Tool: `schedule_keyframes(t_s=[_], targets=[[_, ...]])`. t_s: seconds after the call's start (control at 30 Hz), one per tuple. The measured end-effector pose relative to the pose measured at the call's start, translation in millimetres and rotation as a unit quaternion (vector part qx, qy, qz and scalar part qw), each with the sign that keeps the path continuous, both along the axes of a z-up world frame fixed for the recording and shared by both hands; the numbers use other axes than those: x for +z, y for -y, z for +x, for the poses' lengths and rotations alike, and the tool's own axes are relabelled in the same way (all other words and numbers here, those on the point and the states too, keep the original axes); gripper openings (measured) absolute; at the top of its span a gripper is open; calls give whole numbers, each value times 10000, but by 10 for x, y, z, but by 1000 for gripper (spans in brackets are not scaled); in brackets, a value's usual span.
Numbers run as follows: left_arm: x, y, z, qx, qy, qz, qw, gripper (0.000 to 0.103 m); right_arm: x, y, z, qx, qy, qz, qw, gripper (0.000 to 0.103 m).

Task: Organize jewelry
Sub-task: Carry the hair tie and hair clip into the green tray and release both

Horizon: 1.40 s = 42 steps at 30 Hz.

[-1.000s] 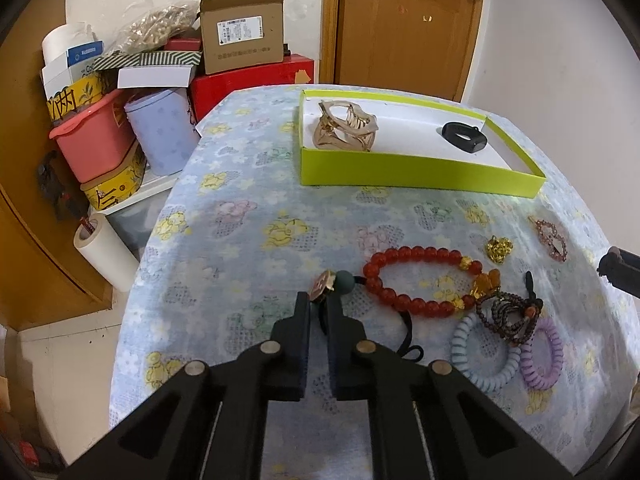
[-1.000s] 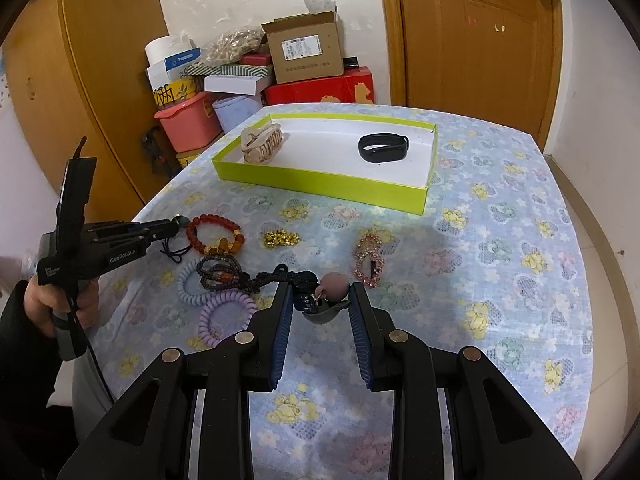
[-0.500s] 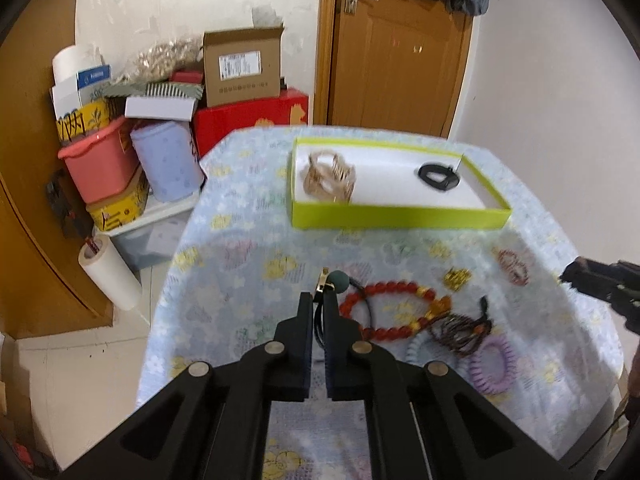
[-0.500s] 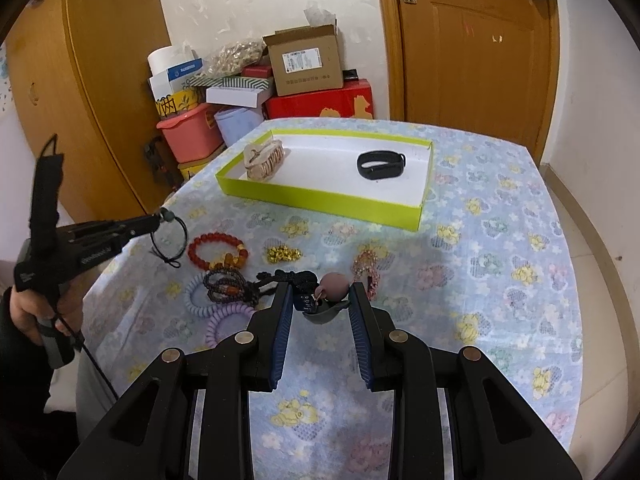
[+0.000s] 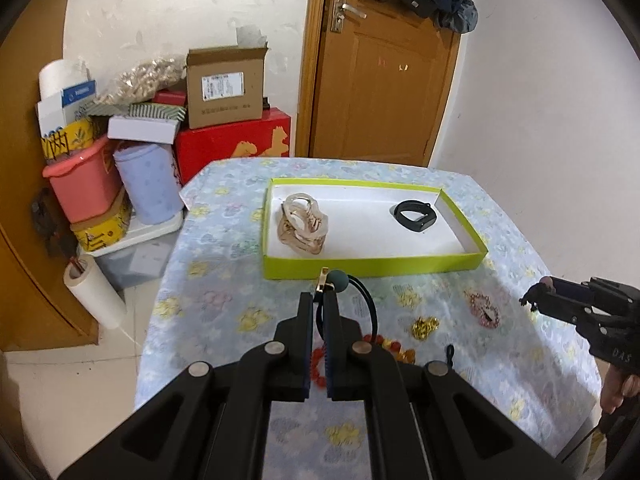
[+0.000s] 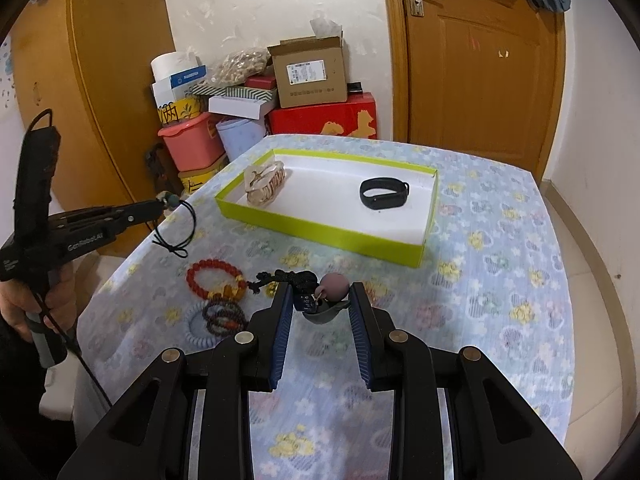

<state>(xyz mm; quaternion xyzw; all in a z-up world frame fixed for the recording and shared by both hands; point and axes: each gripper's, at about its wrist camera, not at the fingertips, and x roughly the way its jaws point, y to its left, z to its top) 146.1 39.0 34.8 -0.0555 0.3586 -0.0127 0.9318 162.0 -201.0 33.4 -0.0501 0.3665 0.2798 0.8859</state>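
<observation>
My left gripper [image 5: 319,298] is shut on a black cord hair tie with a green bead [image 5: 338,281] and holds it in the air short of the lime-green tray [image 5: 372,268]; the tie also hangs from it in the right wrist view [image 6: 176,226]. My right gripper [image 6: 320,294] is shut on a dark hair accessory with a pink ball [image 6: 334,286], lifted above the table. The tray [image 6: 320,228] holds a beige claw clip [image 5: 304,220] and a black wristband [image 6: 384,192].
On the flowered cloth lie a red bead bracelet [image 6: 214,278], coil hair ties [image 6: 204,326], a gold trinket [image 5: 426,326] and a pink brooch [image 5: 486,308]. Boxes and tubs [image 5: 120,168] are stacked on the floor beyond the table's far left. A wooden door [image 5: 384,80] stands behind.
My left gripper has lifted the black hair tie off the table and carried it up toward the tray. My right gripper has risen with the dark accessory in it.
</observation>
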Motion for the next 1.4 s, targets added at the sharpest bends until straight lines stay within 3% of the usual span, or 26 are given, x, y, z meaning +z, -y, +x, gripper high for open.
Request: schedule_keyframes(t_s=[0.47, 0.83, 1.4], targets=[[-154, -4, 641, -47, -321, -351, 9989, 5, -29, -80, 462, 0, 19, -67, 10000, 30], [-371, -124, 1071, 187, -679, -744, 9947, 5, -117, -190, 770, 66, -47, -129, 9999, 30], [-398, -177, 1508, 174, -526, -652, 9963, 4, -279, -200, 1169, -93, -218, -156, 9996, 30]])
